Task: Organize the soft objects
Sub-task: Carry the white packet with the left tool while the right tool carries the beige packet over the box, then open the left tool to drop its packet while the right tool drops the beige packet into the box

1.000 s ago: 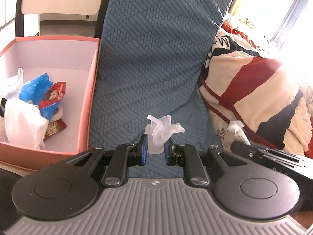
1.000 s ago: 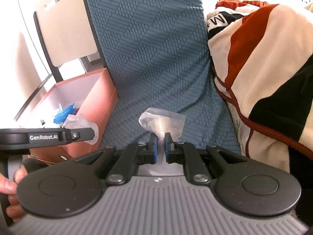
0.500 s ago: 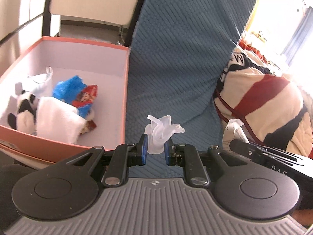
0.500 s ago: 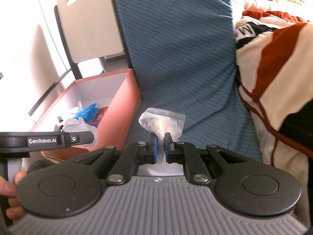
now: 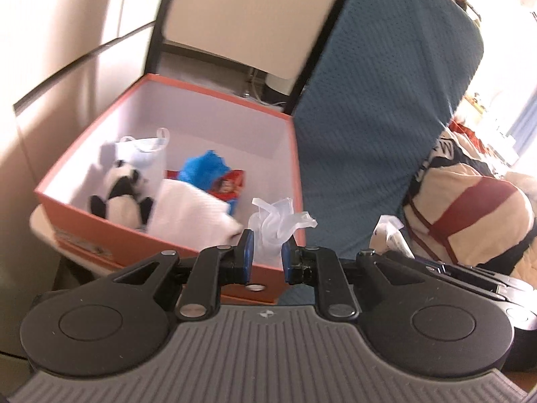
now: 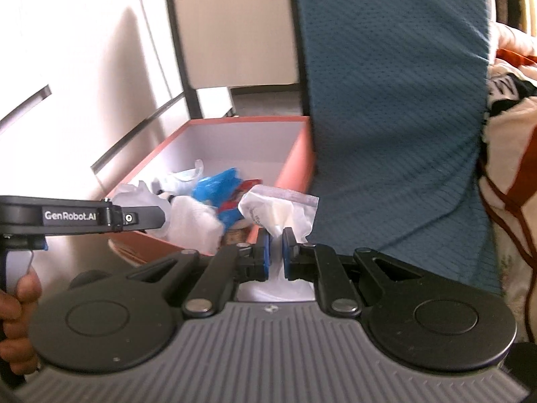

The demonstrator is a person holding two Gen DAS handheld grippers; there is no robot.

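The left gripper (image 5: pixel 266 252) clamps a crumpled clear glove (image 5: pixel 278 223); the right gripper (image 6: pixel 275 252) pinches a clear plastic packet (image 6: pixel 278 210). Both hang at the orange box's (image 5: pixel 214 92) near right corner, beside the blue cover (image 5: pixel 386 117).

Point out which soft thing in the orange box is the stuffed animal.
The black-and-white panda plush, near the box's front left corner in the left wrist view. The others are a white cloth, a blue bag and a face mask.

Bedroom corner beside a teal-covered mattress (image 5: pixel 386 107)

A red-striped quilt (image 5: pixel 470 208) lies bunched at its right; a beige chair back (image 6: pixel 235 33) stands at its left.
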